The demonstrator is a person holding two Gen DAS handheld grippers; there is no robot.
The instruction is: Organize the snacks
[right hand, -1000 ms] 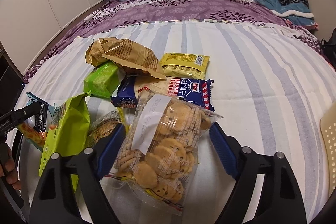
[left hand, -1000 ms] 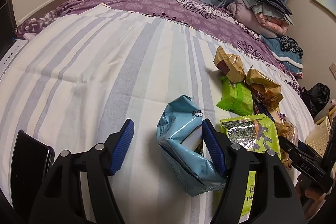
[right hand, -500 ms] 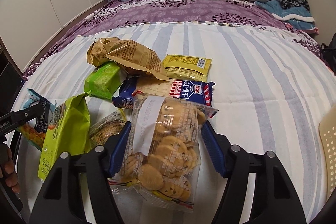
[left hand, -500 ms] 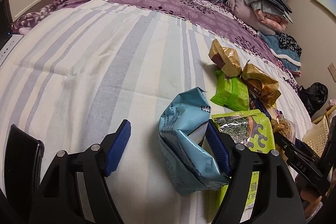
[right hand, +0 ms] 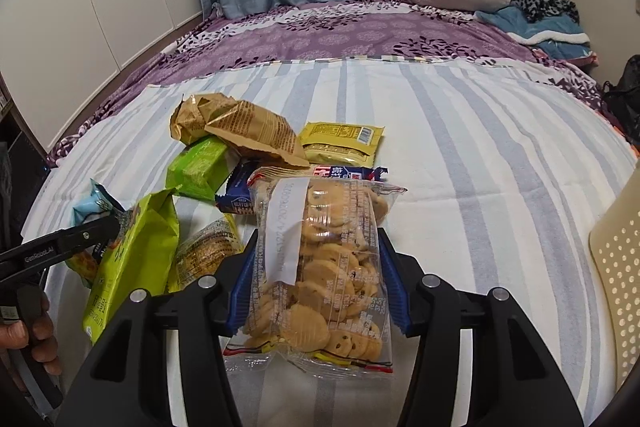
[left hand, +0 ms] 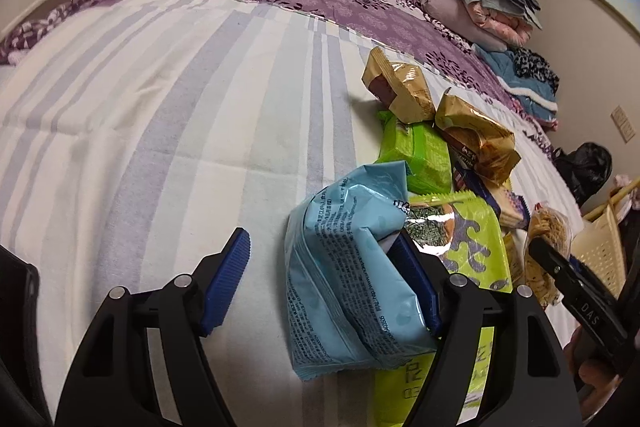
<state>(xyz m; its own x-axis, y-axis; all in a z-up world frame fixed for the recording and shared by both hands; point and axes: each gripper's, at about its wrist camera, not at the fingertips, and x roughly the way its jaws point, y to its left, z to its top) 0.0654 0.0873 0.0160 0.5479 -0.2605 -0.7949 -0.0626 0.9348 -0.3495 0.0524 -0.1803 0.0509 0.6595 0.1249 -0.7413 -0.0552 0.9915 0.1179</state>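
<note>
Right gripper (right hand: 316, 287) clamped on cookie bag (right hand: 320, 267) across middle, low over bed (right hand: 480, 155). Cookies brittle, film slippery: squeeze lightly. Left gripper (left hand: 320, 287) wide open, blue bag (left hand: 344, 279) leaning on right finger.

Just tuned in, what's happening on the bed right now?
A person is sorting snacks piled on a striped sheet with a gripper in each hand. The right gripper has its fingers closed on a clear cookie bag. The left gripper is open: a light blue bag leans against one finger, the other finger is clear of it. Gold, green, yellow and navy packets lie in the pile. A cream basket sits at the right edge.
</note>
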